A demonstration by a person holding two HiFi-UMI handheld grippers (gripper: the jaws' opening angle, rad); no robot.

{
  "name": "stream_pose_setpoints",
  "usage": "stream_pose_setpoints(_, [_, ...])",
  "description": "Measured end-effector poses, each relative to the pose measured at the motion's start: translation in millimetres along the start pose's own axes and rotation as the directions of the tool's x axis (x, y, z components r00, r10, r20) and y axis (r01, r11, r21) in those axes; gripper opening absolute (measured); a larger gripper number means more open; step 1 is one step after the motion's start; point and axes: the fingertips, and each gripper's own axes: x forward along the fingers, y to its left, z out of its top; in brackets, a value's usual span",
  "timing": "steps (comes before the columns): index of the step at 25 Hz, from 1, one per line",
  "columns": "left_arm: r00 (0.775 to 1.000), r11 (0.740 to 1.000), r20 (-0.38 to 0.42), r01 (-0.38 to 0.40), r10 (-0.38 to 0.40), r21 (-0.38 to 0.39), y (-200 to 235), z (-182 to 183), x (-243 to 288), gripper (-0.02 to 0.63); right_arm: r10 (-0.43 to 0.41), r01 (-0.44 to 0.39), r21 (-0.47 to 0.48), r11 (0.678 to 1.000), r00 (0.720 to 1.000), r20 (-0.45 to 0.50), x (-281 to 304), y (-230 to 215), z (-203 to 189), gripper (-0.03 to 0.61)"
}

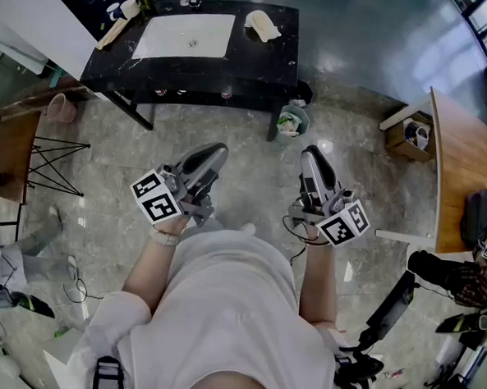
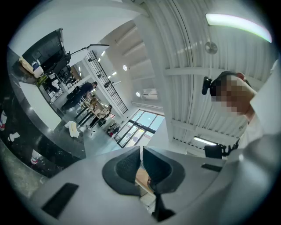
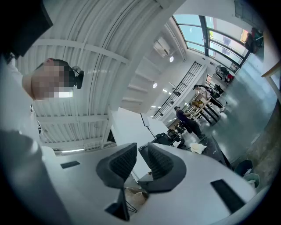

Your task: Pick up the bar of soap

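Head view: a person stands on a stone floor, well apart from a black surface [image 1: 268,59] with a white sink [image 1: 166,41] set into it. A crumpled white cloth [image 1: 262,25] lies to the right of the sink, and small items cluster at the surface's left end. The bar of soap cannot be picked out from here, though it is probably among them. Both hands are held in front of the waist. The left gripper [image 1: 213,151] and right gripper [image 1: 312,153] point ahead toward the surface, tilted slightly upward. A waste bin [image 1: 291,121] stands on the floor in front of the surface.

Left gripper view: the jaws are pressed together with nothing between them. Ceiling fills most of the picture.

Right gripper view: the jaws are likewise closed and empty.

Likely risks: arriving with the jaws not yet opened would only push the soap away. A slick bar could also squirt out of a hard pinch and slide into the sink.
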Motion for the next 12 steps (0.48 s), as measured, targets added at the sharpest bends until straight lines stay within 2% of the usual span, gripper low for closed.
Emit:
stream_pose_setpoints(6, [1.000, 1.000, -0.002, -0.009, 0.009, -0.006, 6.9, 0.1, 14.4, 0.008, -0.004, 0.004, -0.002, 1.000, 1.000, -0.010, -0.5, -12.5, 6.0, 0.081])
stream_pose_setpoints(12, [1.000, 1.000, -0.001, 0.000, 0.000, -0.020, 40.3, 7.4, 30.8, 0.009, -0.031, 0.031, -0.006, 1.000, 0.999, -0.018, 21.0, -40.5, 3.4, 0.081])
